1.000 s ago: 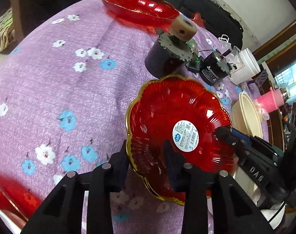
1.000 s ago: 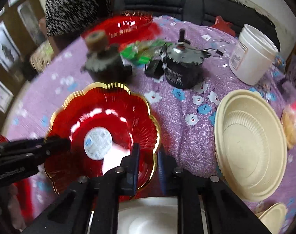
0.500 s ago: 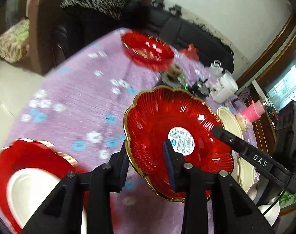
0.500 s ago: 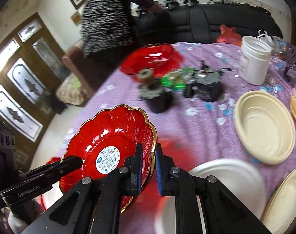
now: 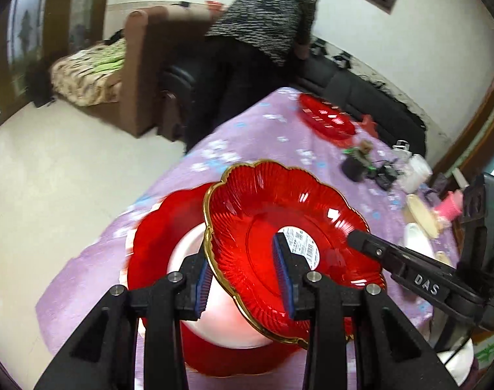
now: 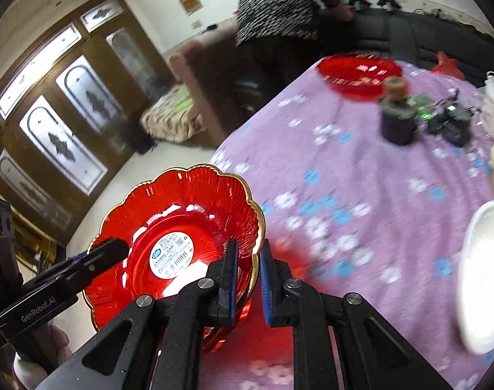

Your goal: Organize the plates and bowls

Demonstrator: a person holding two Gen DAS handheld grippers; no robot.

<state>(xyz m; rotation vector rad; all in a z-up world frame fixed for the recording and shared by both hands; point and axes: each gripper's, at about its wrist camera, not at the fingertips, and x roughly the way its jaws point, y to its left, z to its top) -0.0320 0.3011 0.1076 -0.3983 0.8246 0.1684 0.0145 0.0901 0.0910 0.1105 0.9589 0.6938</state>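
Holding up between us is a red plate (image 5: 279, 221) with a scalloped gold rim, ribbed glassy walls and a white barcode sticker (image 5: 300, 247) at its centre. We carry it tilted in the air above the near corner of the purple flowered tablecloth (image 6: 360, 175), directly over another red plate (image 5: 156, 227) that has a white dish (image 5: 185, 260) lying in it. Beyond our plate, at the far side of the cloth, sits a third red dish (image 5: 326, 118). Our left gripper (image 5: 243, 269) is pinched on the raised plate's near rim, one pad inside beside the sticker, the other beneath. Our right gripper (image 6: 247, 276) is clamped on the opposite edge, its fingers nearly together with only the gold rim between them.
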